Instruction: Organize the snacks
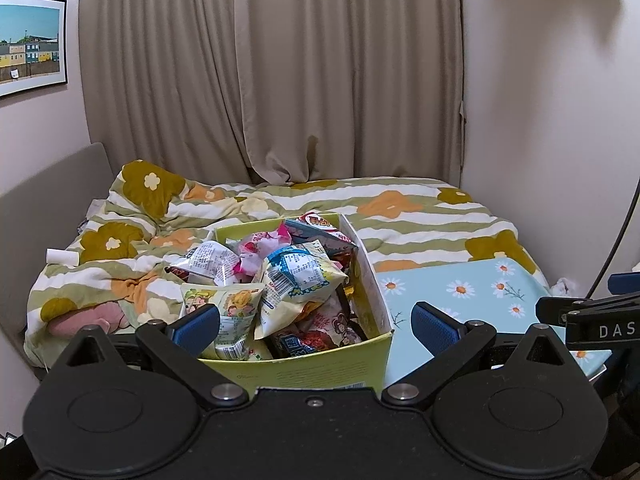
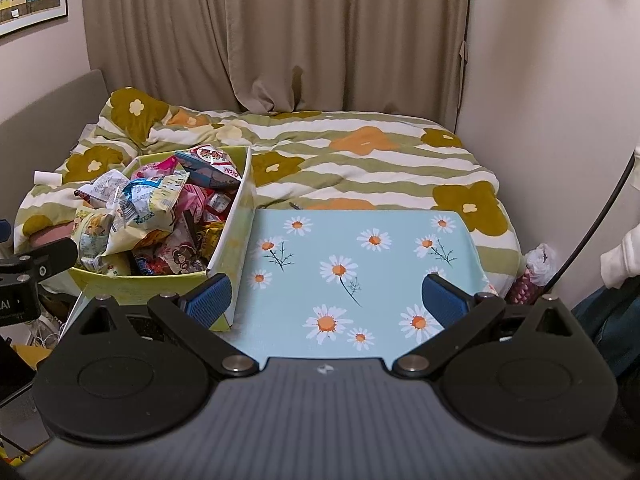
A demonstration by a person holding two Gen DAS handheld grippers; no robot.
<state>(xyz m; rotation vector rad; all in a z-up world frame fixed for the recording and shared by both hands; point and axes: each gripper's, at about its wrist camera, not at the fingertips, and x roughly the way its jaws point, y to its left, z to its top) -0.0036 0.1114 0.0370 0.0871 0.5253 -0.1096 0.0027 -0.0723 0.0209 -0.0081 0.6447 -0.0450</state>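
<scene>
Both my grippers are spread wide, nothing held. Left gripper (image 1: 316, 326) hangs just in front of the box (image 1: 320, 372), blue pads (image 1: 196, 328) on either side of its near wall in the left view, not touching it as far as I can tell. Right gripper (image 2: 326, 304) hovers over the tray (image 2: 360, 240), pads clear of its surface.

Box: yellow-green cardboard, open top, sitting on the left end of the tray, right wall white. Heaped with snack bags (image 1: 296, 276), piled above the rim. On top: a pale yellow bag with a blue-and-white label, a silver bag (image 1: 208, 260) left of it, pink wrappers behind, a red-and-grey pack (image 1: 320, 232) leaning at the far right corner. Lower front: a red pack with a cartoon figure (image 1: 332, 324). Nothing lies outside the box that I can see.

Tray: light blue with a daisy print, its right part bare in the right view. It lies across the near edge of the bed, on a striped quilt (image 2: 360, 152) with big flowers. Quilt is bunched up on the left, flat on the right.

Beige curtain (image 2: 280, 32) behind the bed, framed picture (image 1: 28, 44) on the left wall. Small white roll (image 1: 62, 258) on the quilt's left edge. Black cable (image 2: 600, 216) runs down the right side. Tip of the right gripper shows at the right edge of the left view.
</scene>
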